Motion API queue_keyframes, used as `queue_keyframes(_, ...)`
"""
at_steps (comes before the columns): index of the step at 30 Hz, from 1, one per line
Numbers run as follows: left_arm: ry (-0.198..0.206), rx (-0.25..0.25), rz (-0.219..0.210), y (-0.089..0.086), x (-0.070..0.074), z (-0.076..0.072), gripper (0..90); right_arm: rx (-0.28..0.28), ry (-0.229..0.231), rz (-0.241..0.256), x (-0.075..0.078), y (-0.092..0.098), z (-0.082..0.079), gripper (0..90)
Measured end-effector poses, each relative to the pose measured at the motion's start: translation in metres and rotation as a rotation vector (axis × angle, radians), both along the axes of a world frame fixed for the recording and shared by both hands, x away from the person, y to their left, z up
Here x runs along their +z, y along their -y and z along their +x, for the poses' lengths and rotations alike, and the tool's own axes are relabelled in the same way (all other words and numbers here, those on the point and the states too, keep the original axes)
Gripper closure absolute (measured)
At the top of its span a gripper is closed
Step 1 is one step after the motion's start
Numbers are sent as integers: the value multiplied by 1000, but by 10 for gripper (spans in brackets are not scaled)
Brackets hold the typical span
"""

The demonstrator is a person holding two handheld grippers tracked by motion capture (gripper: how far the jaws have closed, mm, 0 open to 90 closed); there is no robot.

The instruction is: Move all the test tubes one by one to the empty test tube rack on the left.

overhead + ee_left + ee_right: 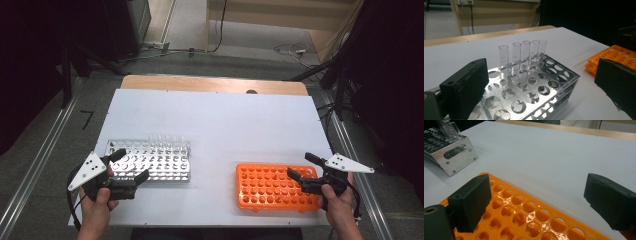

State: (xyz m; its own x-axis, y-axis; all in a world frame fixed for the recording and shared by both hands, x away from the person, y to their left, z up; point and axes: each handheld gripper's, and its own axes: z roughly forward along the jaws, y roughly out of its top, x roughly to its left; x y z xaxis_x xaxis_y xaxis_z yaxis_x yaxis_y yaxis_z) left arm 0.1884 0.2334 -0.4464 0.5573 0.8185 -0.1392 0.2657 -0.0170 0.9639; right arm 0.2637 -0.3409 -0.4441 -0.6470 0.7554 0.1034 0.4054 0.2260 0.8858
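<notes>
I have the white surface (220, 125) spread out ahead of me, with two racks on its near half: a metal rack (150, 160) to my left and an orange rack (272, 187) to my right, well apart from each other. The orange rack's holes all look empty from the right gripper view, while the metal rack carries a short row of clear glass tubes (522, 53) standing upright along its far edge, five as far as I can count in the left gripper view. My left tongs (131, 166) hover over the near left part of the metal rack with the jaws wide apart and nothing between them; my right tongs (302, 166) hang over the right end of the orange rack, also apart and holding nothing. I judge this as the very start of moving tubes from one rack to the other: nothing is gripped yet. The next move, as I read it, calls for bringing the left tongs forward to the tube row, straddling one tube near its top, and closing gently enough not to crack the glass.
</notes>
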Motion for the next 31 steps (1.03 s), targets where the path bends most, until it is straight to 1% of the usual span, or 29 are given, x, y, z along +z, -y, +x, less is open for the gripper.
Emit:
queue_keyframes(3, -4, 0, 1, 0, 0, 0, 0, 3, -2, -8, 0, -1, 0, 59)
queue_keyframes(24, -11, -12, 7, 3, -1, 1, 0, 11, -2, -9, -1, -2, 0, 59)
queue_keyframes(31, -10, -12, -1, 2, -1, 1, 0, 13, -2, -11, -1, -3, 0, 59)
